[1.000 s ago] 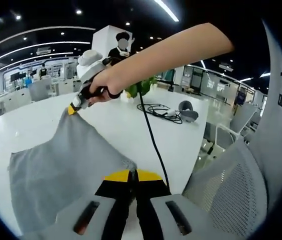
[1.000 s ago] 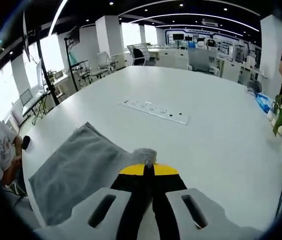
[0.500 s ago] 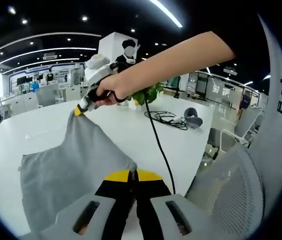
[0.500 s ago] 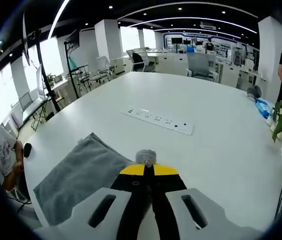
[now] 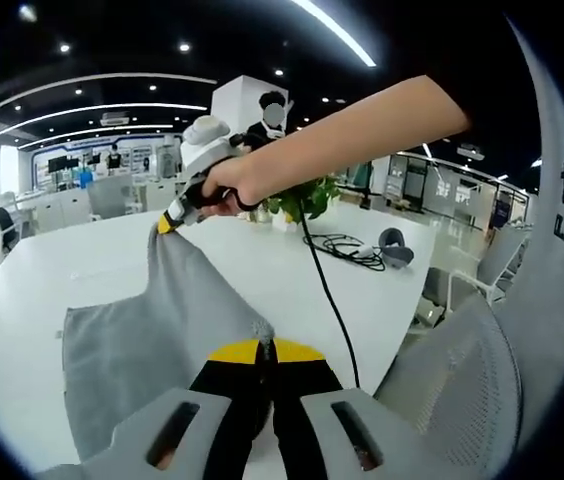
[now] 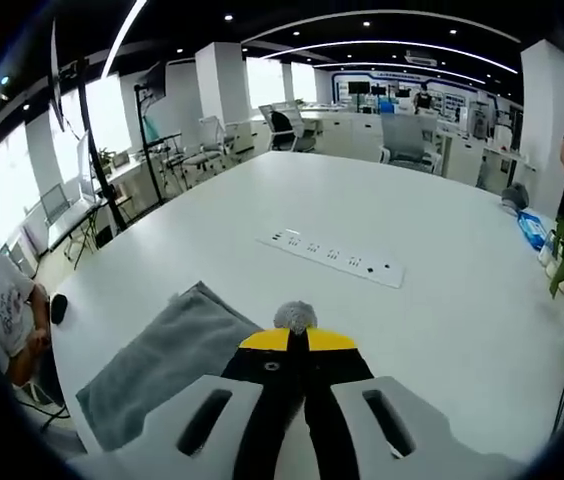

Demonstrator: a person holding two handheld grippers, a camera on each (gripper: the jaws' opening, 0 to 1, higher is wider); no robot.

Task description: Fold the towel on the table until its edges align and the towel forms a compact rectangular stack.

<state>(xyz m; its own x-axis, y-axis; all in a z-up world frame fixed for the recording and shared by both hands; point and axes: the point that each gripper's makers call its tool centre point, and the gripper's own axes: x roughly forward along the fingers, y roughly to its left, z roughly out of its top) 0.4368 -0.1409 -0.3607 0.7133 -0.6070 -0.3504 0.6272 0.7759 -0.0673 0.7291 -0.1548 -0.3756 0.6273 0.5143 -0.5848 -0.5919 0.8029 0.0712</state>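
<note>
We see the left tool (image 5: pixel 264 347) w/ its yellow-tipped jaws pressed together on a corner of the grey towel (image 5: pixel 152 330), a small tuft poking out above the tips. In the left gripper view the towel is lifted at two corners and hangs between them, its lower part draped on the white bench (image 5: pixel 262 260). At the far corner we see the right tool (image 5: pixel 174 222), held in a person's hand (image 5: pixel 230 182), pinching the cloth at its yellow tip. A black cable (image 5: pixel 324 290) runs from that hand down across the bench toward the bench edge. Beyond it lie a coil of cable (image 5: pixel 350 249) and a grey headset (image 5: pixel 400 246); a green plant (image 5: pixel 302 197) stands behind the hand. A white mesh chair (image 5: pixel 452 390) sits at right.

In the right gripper view the right tool (image 6: pixel 295 336) is clamped on a grey tuft of towel (image 6: pixel 162 365); the rest of the cloth lies to its left, near the bench (image 6: pixel 442 320) edge. A white power strip (image 6: pixel 339 258) lies well apart, further up the bench.
</note>
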